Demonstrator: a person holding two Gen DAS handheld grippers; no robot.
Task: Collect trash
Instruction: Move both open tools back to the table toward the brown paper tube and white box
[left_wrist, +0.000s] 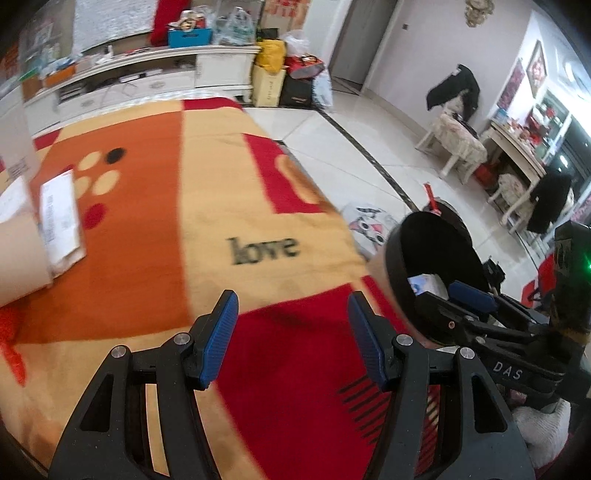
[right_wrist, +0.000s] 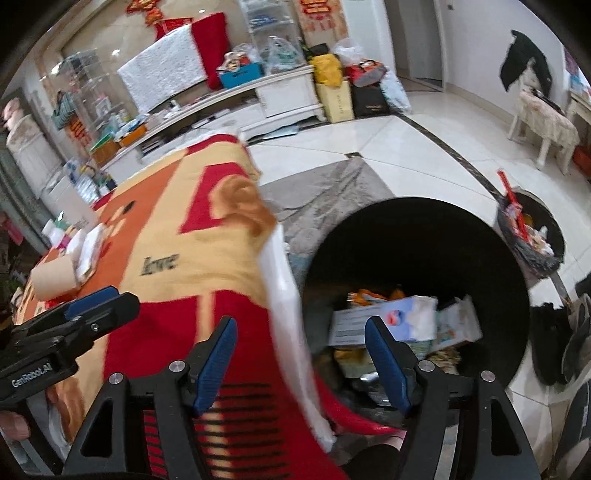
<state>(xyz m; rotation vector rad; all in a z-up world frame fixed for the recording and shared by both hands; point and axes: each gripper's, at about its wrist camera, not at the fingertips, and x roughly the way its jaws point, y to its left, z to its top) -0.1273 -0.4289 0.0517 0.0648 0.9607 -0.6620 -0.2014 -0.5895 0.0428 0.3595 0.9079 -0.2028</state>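
Observation:
My left gripper (left_wrist: 292, 297) is open over the orange, red and yellow "love" blanket (left_wrist: 207, 206) that covers the table, with nothing between its blue pads. A white paper packet (left_wrist: 61, 218) and a tan cardboard roll (left_wrist: 18, 258) lie at the table's left. My right gripper (right_wrist: 300, 321) is open and holds nothing; it hangs over the table's white edge (right_wrist: 284, 288) beside the black bin (right_wrist: 417, 214). Boxes and wrappers (right_wrist: 384, 321) lie in that bin. The left wrist view shows the right gripper (left_wrist: 448, 295) in front of the bin (left_wrist: 395, 258).
A second dark bin (right_wrist: 532, 236) full of rubbish stands on the tiled floor further right. A white TV cabinet (left_wrist: 155, 70) with bags and boxes beside it lines the far wall. Chairs draped with black coats (left_wrist: 454, 88) stand at right. A cat-print bag (left_wrist: 369, 225) lies on the floor.

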